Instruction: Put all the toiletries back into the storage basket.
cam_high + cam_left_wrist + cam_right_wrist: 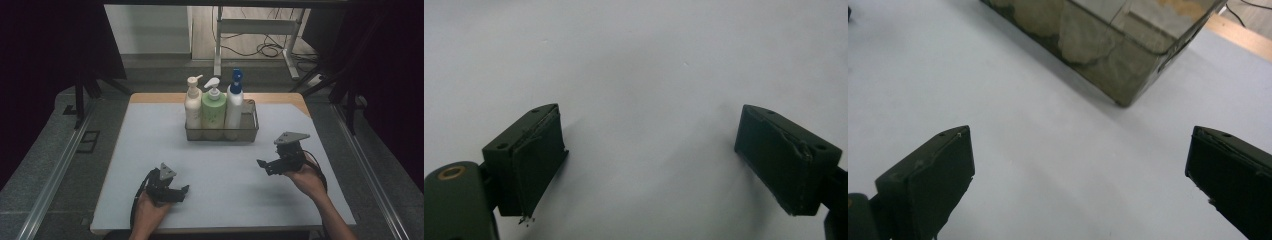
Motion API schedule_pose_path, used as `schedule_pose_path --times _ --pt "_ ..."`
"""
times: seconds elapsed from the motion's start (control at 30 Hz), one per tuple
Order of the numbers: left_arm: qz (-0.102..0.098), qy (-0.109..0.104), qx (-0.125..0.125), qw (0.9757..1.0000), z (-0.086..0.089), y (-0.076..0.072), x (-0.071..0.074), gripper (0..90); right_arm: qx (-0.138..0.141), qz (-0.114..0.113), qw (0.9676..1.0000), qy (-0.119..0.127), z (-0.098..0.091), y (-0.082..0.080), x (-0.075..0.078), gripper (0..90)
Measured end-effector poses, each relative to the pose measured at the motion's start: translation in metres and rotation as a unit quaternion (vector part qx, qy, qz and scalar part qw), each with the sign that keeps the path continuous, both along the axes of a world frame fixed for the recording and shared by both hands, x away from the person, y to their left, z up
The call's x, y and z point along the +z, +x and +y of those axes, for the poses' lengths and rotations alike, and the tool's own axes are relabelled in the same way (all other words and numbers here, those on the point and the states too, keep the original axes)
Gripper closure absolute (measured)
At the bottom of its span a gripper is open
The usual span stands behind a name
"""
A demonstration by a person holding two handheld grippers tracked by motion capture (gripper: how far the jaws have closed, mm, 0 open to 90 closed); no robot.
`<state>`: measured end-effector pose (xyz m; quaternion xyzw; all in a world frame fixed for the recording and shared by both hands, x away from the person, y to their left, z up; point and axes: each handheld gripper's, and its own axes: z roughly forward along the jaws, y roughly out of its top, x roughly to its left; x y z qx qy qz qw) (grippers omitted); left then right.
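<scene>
Three pump bottles stand upright in a dark mesh basket (250,131) at the far middle of the smooth pale tabletop (150,150), well beyond the right gripper (262,165) and left gripper (183,190), both wide open, empty.

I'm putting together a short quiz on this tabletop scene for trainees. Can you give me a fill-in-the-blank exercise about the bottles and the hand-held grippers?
1. The basket holds ____ pump bottles.
2. The middle bottle is ____ in colour.
3. The bottle with the blue pump stands at the ____ end of the row in the high view.
4. The right hand-held gripper has its jaws ____, with nothing between them.

Missing words: three; green; right; open
</scene>
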<state>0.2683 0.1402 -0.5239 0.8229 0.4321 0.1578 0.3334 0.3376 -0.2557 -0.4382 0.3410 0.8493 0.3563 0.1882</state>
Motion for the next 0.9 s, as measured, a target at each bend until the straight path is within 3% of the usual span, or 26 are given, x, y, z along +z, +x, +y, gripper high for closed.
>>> schedule_pose_path --times 0.43,0.9 --pt "0.001 -0.001 0.001 1.0 0.0 0.0 0.0 12.2 -0.014 0.016 0.9998 0.007 -0.02 -0.025 -0.028 0.0" --pt "0.0 -0.001 0.001 1.0 0.0 0.0 0.0 12.2 -0.022 0.036 0.9991 0.004 -0.033 -0.039 -0.067 0.0"
